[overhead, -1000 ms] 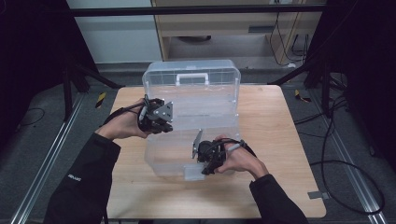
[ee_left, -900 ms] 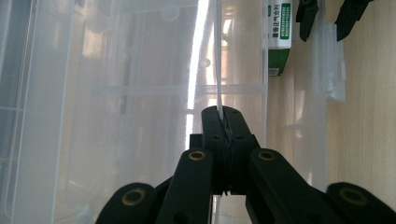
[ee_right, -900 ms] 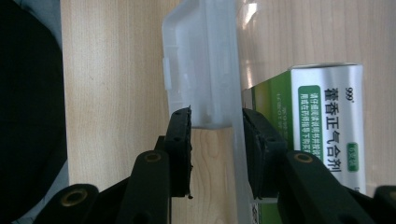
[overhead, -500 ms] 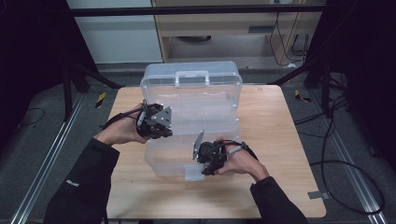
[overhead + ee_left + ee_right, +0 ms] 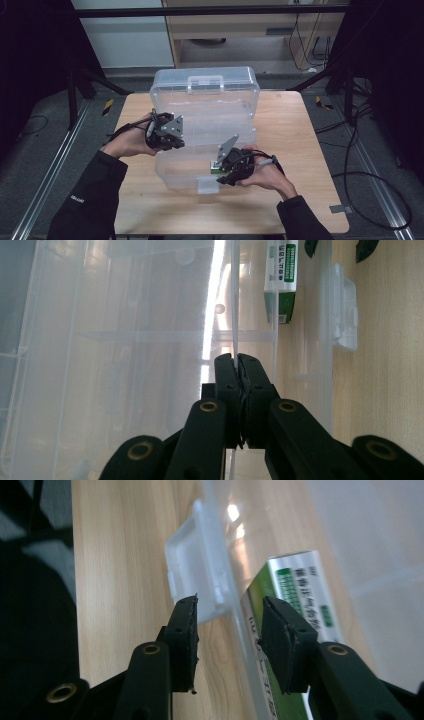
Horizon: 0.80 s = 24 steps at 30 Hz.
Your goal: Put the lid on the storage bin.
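Observation:
A clear plastic storage box (image 5: 205,115) lies open on the wooden table (image 5: 285,125), its lid toward the back. My left gripper (image 5: 172,139) is at the box's left side, shut (image 5: 236,360) on a thin clear edge of the box. At the front wall, beside the latch tab (image 5: 206,185), is my right gripper (image 5: 221,172). Its jaws (image 5: 227,625) have just been opening and stand on either side of the clear front wall without pressing on it. A green and white carton (image 5: 295,590) lies inside the box by the inner jaw, and the left gripper view shows the carton (image 5: 282,280) through the plastic.
A wooden cabinet (image 5: 240,30) stands behind the table, black frame legs (image 5: 75,85) stand to the left, and cables (image 5: 370,190) lie on the floor at the right. Bare tabletop lies right of the box and along the near edge.
The left gripper has slipped slightly toward the person along the box's side. The right gripper has shifted a little to the right at the front wall.

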{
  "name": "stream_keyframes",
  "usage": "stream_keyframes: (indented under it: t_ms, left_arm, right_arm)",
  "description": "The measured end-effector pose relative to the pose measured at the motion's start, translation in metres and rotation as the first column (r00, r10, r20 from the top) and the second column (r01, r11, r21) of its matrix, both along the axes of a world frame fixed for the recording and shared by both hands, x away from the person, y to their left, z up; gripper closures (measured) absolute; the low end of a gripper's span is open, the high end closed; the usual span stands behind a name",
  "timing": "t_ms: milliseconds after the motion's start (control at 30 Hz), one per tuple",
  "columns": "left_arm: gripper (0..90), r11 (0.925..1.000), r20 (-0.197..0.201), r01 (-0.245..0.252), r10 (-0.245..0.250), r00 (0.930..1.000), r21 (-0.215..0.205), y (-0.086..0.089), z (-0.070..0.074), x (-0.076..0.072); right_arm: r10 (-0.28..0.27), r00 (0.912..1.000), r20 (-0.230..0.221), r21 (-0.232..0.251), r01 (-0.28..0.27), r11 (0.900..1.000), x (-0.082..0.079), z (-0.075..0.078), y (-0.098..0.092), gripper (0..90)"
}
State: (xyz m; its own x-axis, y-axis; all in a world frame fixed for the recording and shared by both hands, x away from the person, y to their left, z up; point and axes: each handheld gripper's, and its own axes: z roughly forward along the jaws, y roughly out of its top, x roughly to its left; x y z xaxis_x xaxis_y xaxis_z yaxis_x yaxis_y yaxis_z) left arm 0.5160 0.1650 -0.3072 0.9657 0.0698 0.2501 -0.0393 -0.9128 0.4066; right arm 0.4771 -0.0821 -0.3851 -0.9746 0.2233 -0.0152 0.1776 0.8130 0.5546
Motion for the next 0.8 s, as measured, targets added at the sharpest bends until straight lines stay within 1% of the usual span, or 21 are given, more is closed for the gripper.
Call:
stream_keyframes:
  t_ms: [67, 133, 267, 367, 400, 500, 567, 667, 700, 733, 800]
  left_arm:
    - [87.8, 1.0000, 0.000, 0.000, 0.000, 1.0000, -0.001, 0.000, 0.000, 0.000]
    - [87.7, 1.0000, -0.001, -0.003, 0.003, 1.0000, 0.000, 0.000, 0.000, 0.000]
    - [87.6, 1.0000, -0.001, -0.006, 0.006, 1.0000, 0.003, -0.001, 0.000, 0.000]
    - [87.6, 1.0000, -0.002, -0.008, 0.008, 1.0000, 0.004, -0.001, 0.000, 0.000]
    - [87.6, 1.0000, -0.002, -0.009, 0.009, 1.0000, 0.004, -0.001, 0.000, 0.000]
    - [87.6, 1.0000, -0.004, -0.009, 0.009, 1.0000, 0.003, -0.001, 0.000, 0.000]
    - [87.6, 0.9999, -0.004, -0.010, 0.010, 0.9999, 0.003, -0.001, 0.000, 0.000]
    - [87.5, 0.9999, -0.005, -0.011, 0.011, 0.9999, 0.002, -0.001, 0.000, 0.000]
    - [87.5, 0.9999, -0.005, -0.010, 0.010, 0.9999, 0.001, -0.001, 0.000, -0.001]
    - [87.5, 0.9998, -0.010, -0.017, 0.017, 0.9998, -0.006, -0.001, -0.001, -0.001]
    - [87.5, 0.9998, -0.011, -0.018, 0.018, 0.9998, -0.008, 0.000, -0.001, -0.001]
  right_arm:
    - [-0.048, 0.9988, 0.007, 0.056, 0.047, 0.997, -0.001, 0.004, -0.009, 61.1]
    - [-0.082, 0.9966, 0.011, 0.102, 0.081, 0.992, -0.002, 0.007, -0.018, 63.8]
    - [-0.160, 0.9871, 0.003, 0.158, 0.158, 0.975, -0.004, 0.010, -0.034, 67.7]
    - [-0.192, 0.9813, 0.000, 0.196, 0.189, 0.962, -0.005, 0.010, -0.045, 70.4]
    - [-0.207, 0.9783, 0.003, 0.213, 0.202, 0.956, -0.006, 0.010, -0.048, 71.9]
    - [-0.247, 0.9689, -0.007, 0.258, 0.241, 0.936, -0.008, 0.011, -0.058, 75.9]
    - [-0.263, 0.9648, -0.010, 0.283, 0.255, 0.925, -0.008, 0.011, -0.064, 78.1]
    - [-0.281, 0.9597, -0.010, 0.305, 0.270, 0.913, -0.010, 0.012, -0.071, 80.9]
    - [-0.286, 0.9582, -0.011, 0.307, 0.275, 0.911, -0.011, 0.012, -0.073, 82.5]
    - [-0.294, 0.9558, -0.009, 0.316, 0.281, 0.906, -0.012, 0.012, -0.076, 83.9]
    - [-0.313, 0.9496, -0.012, 0.338, 0.299, 0.893, -0.013, 0.013, -0.081, 87.1]
